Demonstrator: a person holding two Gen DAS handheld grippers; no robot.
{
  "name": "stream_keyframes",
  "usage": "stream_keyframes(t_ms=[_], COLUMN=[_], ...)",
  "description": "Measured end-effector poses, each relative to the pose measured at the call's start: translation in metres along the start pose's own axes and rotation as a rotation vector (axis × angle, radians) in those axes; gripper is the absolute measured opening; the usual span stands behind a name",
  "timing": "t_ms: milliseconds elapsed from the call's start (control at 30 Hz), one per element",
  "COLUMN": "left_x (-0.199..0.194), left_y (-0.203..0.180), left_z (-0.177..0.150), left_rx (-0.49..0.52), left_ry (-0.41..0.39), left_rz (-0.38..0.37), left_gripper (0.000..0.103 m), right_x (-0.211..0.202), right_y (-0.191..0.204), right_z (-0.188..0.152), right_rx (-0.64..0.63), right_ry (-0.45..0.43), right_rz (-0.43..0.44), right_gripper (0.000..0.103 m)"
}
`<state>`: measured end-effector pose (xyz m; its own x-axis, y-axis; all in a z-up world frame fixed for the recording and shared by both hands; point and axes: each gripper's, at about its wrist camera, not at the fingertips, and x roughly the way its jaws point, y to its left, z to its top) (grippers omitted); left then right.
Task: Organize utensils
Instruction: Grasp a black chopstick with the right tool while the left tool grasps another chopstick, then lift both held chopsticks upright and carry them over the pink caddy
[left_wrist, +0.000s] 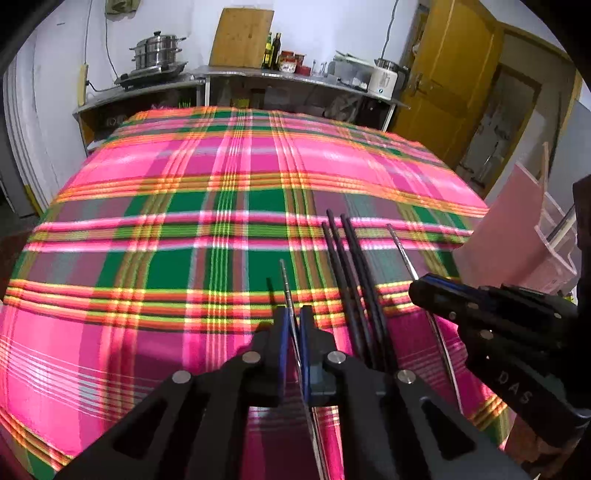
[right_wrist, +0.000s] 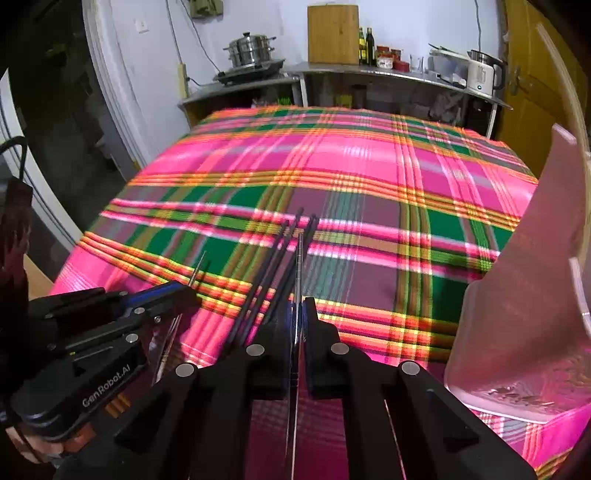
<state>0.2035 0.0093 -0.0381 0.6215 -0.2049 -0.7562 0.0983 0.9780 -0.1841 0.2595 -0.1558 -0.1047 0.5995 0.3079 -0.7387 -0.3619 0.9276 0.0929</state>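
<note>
My left gripper (left_wrist: 294, 321) is shut on a thin metal utensil handle (left_wrist: 286, 284) that sticks forward over the plaid cloth. My right gripper (right_wrist: 298, 314) is shut on another thin metal utensil handle (right_wrist: 300, 266). Several black chopsticks (left_wrist: 347, 266) lie on the cloth between the two grippers; they also show in the right wrist view (right_wrist: 273, 266). The right gripper (left_wrist: 424, 288) appears at the right of the left wrist view, the left gripper (right_wrist: 184, 291) at the left of the right wrist view. A clear acrylic utensil holder (right_wrist: 524, 295) stands at the right.
The plaid tablecloth (left_wrist: 184, 229) covers the whole table. Behind it a steel counter (right_wrist: 369, 72) holds a steamer pot, a cutting board, bottles and a kettle. A yellow door (left_wrist: 450, 74) is at the far right. The holder also shows in the left wrist view (left_wrist: 517, 229).
</note>
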Motion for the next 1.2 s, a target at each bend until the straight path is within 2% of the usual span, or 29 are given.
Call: stream_keyframes(t_ms=[533,733,800,933,1033,1200], left_x=[-0.086,-0.107,-0.105,-0.081,-0.055,-0.015], left_y=[-0.007,-0.01,-0.007,0.009,0.017,0.018], left_z=[0.018,0.018,0.017,0.01,0.006,0.003], left_rx=[0.016,0.025,0.033,-0.018,-0.053,-0.054], left_ry=[-0.136,-0.164,-0.148,-0.096,-0.033,0.051], left_rz=[-0.064,-0.075,-0.095,-0.058,-0.051,-0.033], left_gripper=[0.005,0.004,0.004,0.005,0.02,0.021], right_x=[-0.076,-0.103,-0.109,-0.114,-0.114,-0.113], right_y=[0.009,0.007,0.007,0.007,0.007,0.008], right_z=[0.008,0.005,0.004,0.002,0.001,0.007], right_rx=[0.015,0.025,0.027,0.03,0.027,0.018], right_ry=[-0.128,-0.168,-0.176,-0.183,-0.184,-0.184], right_rz=[0.022,0.014,0.01,0.009,0.01,0.011], right_gripper=[0.006,0.005,0.005,0.006,0.006,0.006])
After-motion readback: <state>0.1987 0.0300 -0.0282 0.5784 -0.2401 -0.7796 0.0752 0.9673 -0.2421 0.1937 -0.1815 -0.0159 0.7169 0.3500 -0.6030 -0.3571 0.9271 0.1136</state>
